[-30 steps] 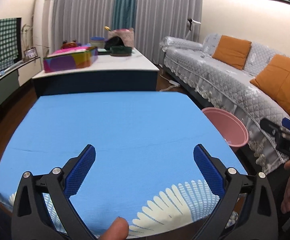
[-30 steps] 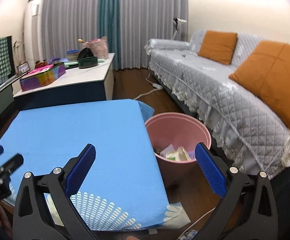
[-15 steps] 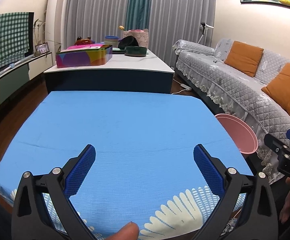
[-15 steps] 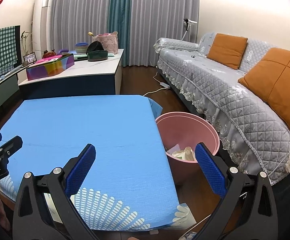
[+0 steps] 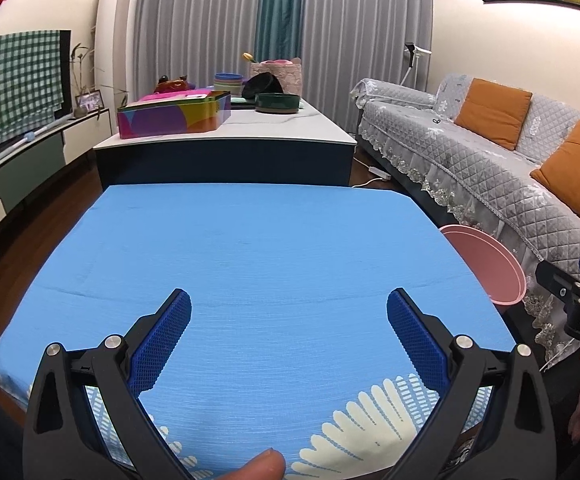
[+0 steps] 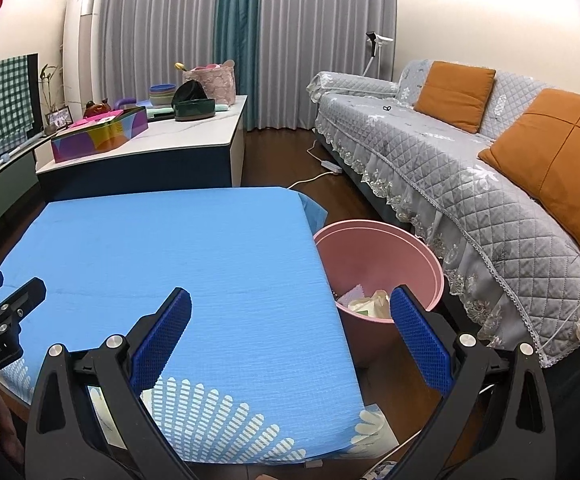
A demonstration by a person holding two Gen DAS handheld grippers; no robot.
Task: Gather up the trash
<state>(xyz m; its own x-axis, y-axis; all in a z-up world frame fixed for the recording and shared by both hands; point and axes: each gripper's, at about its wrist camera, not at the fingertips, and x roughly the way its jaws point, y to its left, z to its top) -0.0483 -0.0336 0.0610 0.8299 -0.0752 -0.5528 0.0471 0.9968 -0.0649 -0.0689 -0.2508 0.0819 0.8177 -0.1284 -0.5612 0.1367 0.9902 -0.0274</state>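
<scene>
A pink bin (image 6: 378, 268) stands on the floor at the right edge of the table with the blue cloth (image 6: 177, 252). Paper scraps and wrappers (image 6: 366, 304) lie in its bottom. The bin's rim (image 5: 486, 264) also shows in the left wrist view. My left gripper (image 5: 289, 338) hovers open over the near part of the blue cloth (image 5: 249, 264), nothing between its fingers. My right gripper (image 6: 290, 340) is open above the table's right edge, its right finger in front of the bin. No trash shows on the cloth.
A grey quilted sofa (image 6: 470, 168) with orange cushions runs along the right. Behind the blue table stands a white-topped table (image 5: 249, 128) with a colourful box (image 5: 173, 114), bowls and a basket. A power strip and cable (image 6: 326, 166) lie on the wooden floor.
Both grippers have tilted upward and drawn back a little, so more of the room and far table shows. Both stayed open and empty.
</scene>
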